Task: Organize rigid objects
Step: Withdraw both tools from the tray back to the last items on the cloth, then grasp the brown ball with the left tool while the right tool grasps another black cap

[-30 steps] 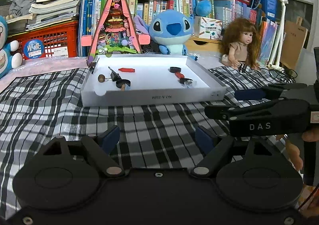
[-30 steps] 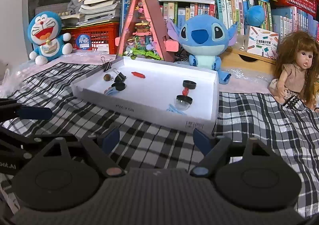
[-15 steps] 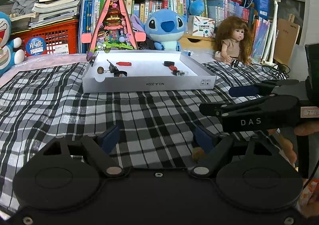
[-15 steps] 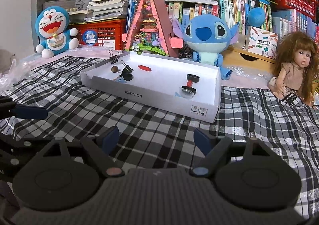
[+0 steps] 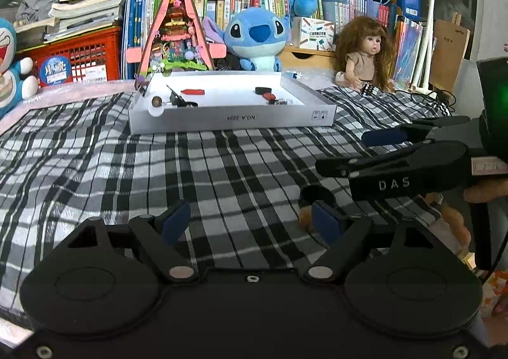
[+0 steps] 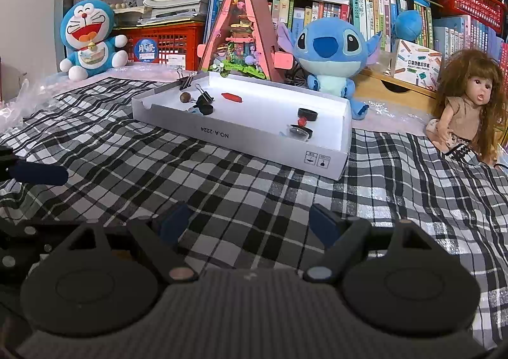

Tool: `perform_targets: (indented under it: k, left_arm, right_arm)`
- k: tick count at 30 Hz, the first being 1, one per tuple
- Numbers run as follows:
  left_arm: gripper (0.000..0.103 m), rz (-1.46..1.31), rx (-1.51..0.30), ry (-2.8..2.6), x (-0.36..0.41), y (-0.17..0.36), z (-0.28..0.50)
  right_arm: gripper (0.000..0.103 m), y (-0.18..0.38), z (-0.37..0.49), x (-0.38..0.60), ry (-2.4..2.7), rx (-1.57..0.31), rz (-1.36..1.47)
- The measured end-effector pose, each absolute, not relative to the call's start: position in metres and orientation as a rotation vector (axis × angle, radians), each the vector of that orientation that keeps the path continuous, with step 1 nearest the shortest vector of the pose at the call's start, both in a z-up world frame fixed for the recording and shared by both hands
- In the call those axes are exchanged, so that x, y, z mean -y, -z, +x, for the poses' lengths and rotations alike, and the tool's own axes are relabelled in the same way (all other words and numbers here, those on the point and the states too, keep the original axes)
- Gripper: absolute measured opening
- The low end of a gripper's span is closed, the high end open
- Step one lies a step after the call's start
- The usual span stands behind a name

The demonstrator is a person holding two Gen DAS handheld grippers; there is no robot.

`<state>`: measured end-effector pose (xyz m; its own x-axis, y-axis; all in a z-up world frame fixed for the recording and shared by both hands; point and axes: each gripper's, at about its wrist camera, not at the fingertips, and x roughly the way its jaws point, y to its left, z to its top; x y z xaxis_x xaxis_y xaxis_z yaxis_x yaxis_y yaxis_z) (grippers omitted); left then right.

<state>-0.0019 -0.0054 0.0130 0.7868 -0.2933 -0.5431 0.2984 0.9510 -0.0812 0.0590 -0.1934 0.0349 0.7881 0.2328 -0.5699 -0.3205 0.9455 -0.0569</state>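
1. We hold two grippers low over the checked cloth (image 6: 254, 174), well short of the white tray (image 6: 263, 139).
2. Our left gripper (image 5: 252, 221) has its two blue-tipped fingers spread wide, with only cloth between them.
3. Our right gripper (image 6: 250, 221) is spread just as wide and grips nothing; in the left wrist view it shows from the side (image 5: 365, 152), its two fingers apart.
4. A dark ring-shaped thing (image 5: 317, 195) lies on the cloth just beyond the left gripper's right finger; we cannot tell what it is.
5. The tray sits on the cloth, well apart from both grippers, and holds the small rigid things in two groups.
6. At its left end we count one brown ball (image 6: 185, 97), one binder clip (image 6: 203, 95) lying inside, one black cap (image 6: 206, 110) with something bluish beside it, and one more binder clip (image 6: 185, 81) clipped on the rim.
7. Near the middle lies one red piece (image 6: 231, 97).
8. At the right end we count one black ring (image 6: 307, 113), one small red bead (image 6: 301, 121) and one clear dome (image 6: 300, 132) on a dark base.
9. Behind the tray we count one Doraemon plush (image 6: 90, 38), one Stitch plush (image 6: 331, 54), one doll (image 6: 466, 104) and one pink triangular dollhouse (image 6: 244, 31).
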Motion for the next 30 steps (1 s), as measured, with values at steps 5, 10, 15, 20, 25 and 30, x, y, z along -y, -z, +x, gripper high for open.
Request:
perform_targets:
  k: [5, 10, 15, 20, 25, 30]
  left_arm:
    - [0.082, 0.013, -0.595, 0.335, 0.008, -0.008, -0.007]
    - [0.077, 0.024, -0.604, 0.37, 0.014, -0.004, -0.011]
    - [0.064, 0.041, -0.61, 0.381, 0.02, 0.0, -0.013]
    - [0.054, 0.023, -0.609, 0.405, 0.025, -0.001, -0.009]
    - [0.034, 0.019, -0.615, 0.429, 0.034, -0.001, -0.002]
    - [0.018, 0.023, -0.62, 0.43, 0.036, -0.001, 0.0]
  right_arm:
    - [0.09, -0.034, 0.06, 0.196, -0.292, -0.597, -0.143]
    - [0.09, -0.032, 0.06, 0.196, -0.288, -0.602, -0.144]
    - [0.09, -0.031, 0.062, 0.195, -0.287, -0.606, -0.15]
    - [0.09, -0.031, 0.062, 0.195, -0.287, -0.604, -0.148]
    - [0.09, -0.031, 0.063, 0.196, -0.282, -0.601, -0.158]
    - [0.09, -0.036, 0.063, 0.197, -0.275, -0.595, -0.165]
